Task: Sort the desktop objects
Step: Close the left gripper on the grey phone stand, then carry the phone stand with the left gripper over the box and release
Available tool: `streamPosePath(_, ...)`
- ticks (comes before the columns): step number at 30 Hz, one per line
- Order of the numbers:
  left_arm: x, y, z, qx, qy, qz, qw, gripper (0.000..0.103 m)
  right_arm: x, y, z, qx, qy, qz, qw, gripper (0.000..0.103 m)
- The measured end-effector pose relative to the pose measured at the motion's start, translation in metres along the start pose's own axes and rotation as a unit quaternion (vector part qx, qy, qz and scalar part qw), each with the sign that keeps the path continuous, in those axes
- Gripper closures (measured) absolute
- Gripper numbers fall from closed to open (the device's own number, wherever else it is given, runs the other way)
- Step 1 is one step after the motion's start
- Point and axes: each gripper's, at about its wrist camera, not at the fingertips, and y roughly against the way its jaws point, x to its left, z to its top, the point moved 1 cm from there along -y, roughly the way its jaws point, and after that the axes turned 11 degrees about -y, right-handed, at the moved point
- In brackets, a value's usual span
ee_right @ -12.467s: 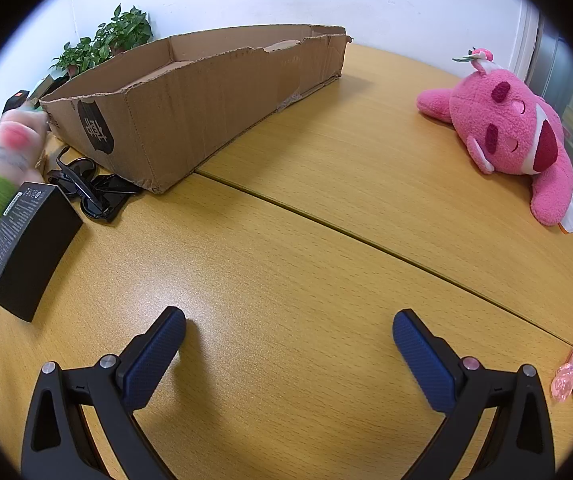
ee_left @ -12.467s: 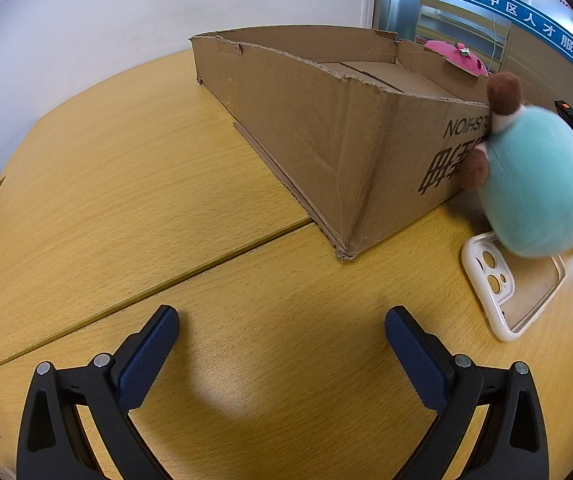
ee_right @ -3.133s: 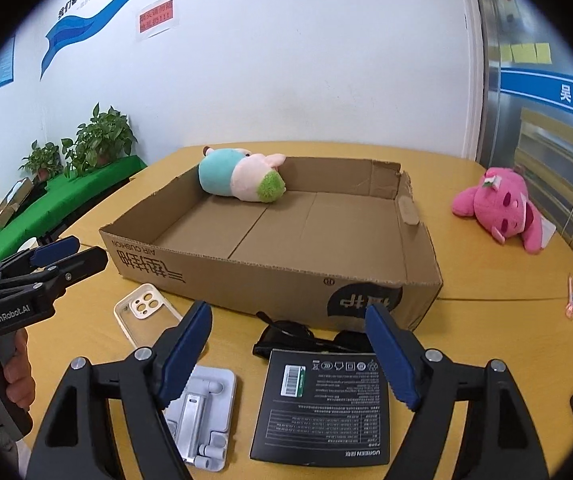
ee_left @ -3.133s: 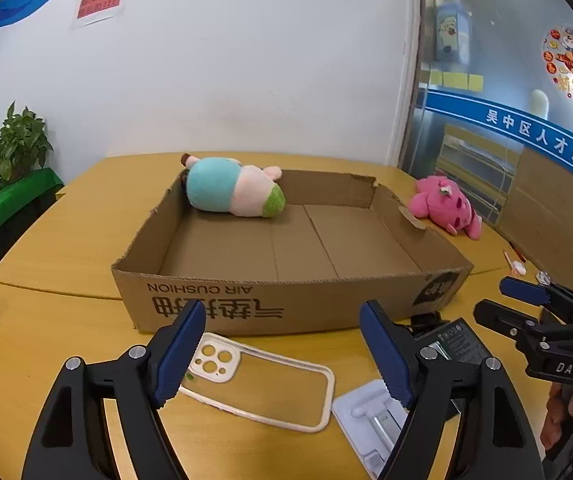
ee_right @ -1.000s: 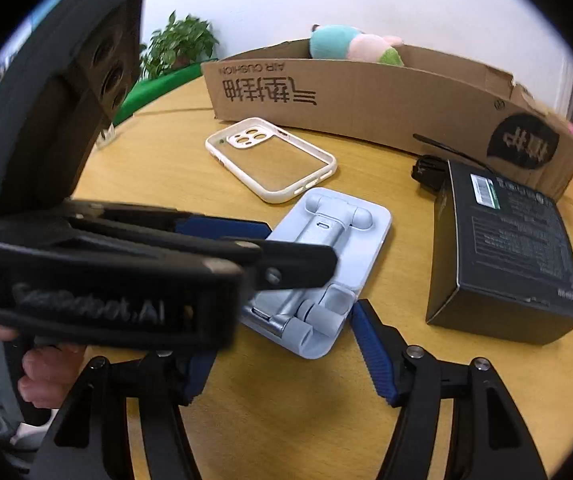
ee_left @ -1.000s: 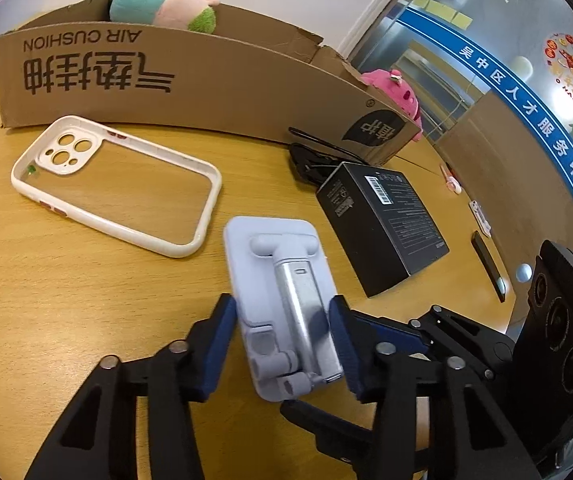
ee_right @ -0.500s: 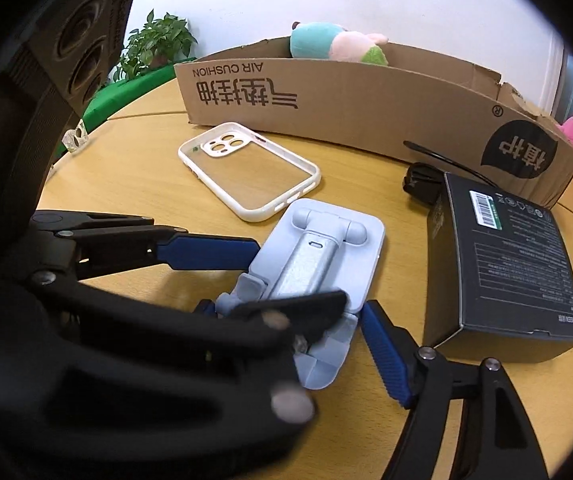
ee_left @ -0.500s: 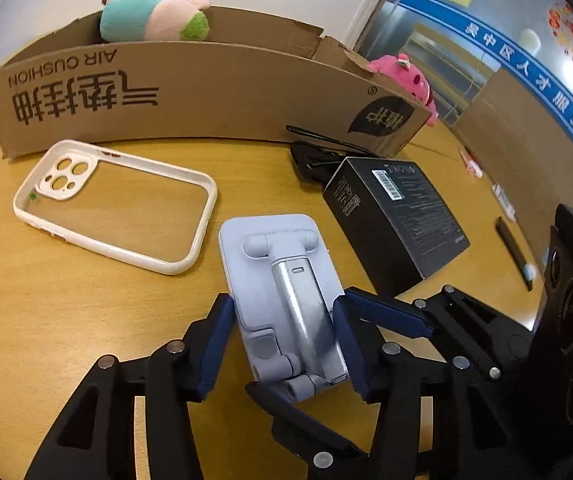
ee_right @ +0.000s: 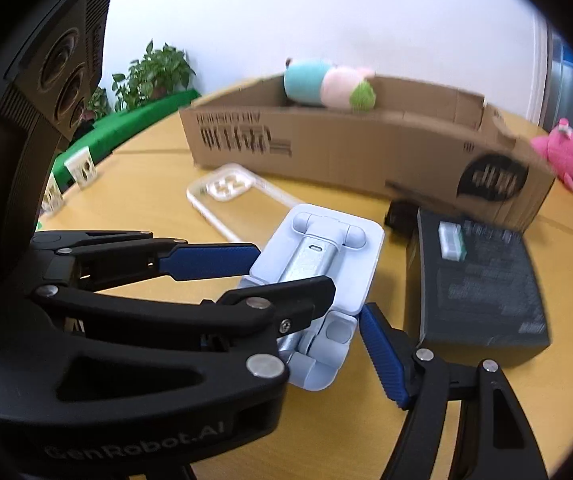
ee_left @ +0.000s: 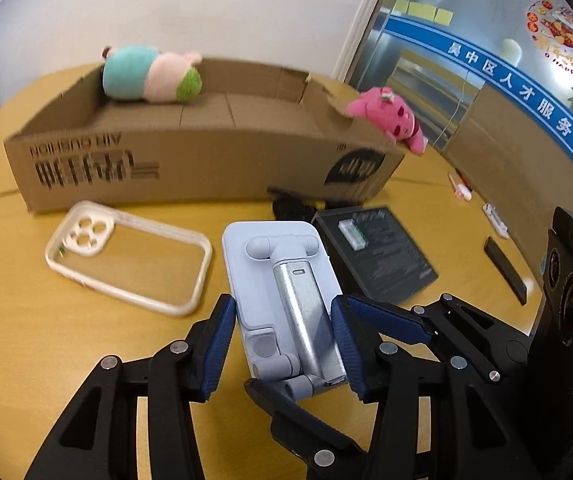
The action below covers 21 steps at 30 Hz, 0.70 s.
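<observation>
A pale blue folding phone stand with a silver arm is held a little above the wooden table. My left gripper is shut on it, one blue pad pressed against each long side. My right gripper reaches in from the right at the stand's near end. Its jaws stand open: the right finger lies close beside the stand's corner, and the other is hidden behind the left gripper. The open cardboard box stands behind, with a teal and pink plush toy inside at its back left.
On the table lie a clear phone case to the left of the stand, a black carton to its right, and dark sunglasses by the box front. A pink plush lies past the box's right end. Small items sit far right.
Both grippers have risen, and the phone stand has come up off the table in the left gripper. The view now looks further over the box's front wall.
</observation>
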Motion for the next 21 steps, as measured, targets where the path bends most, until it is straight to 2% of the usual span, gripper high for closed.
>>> streamPosePath(12,0.004,0.062,0.096,-0.097,-0.049,0.029,0.9936,0.051,0.016,0.051,0.095,-0.098,0.021,0.004,0.995,0.031)
streamPosePath(21,0.011,0.080,0.162,-0.140,-0.084,0.034,0.9860,0.051,0.013,0.067,0.158,-0.145,0.031,-0.002,0.989,0.031)
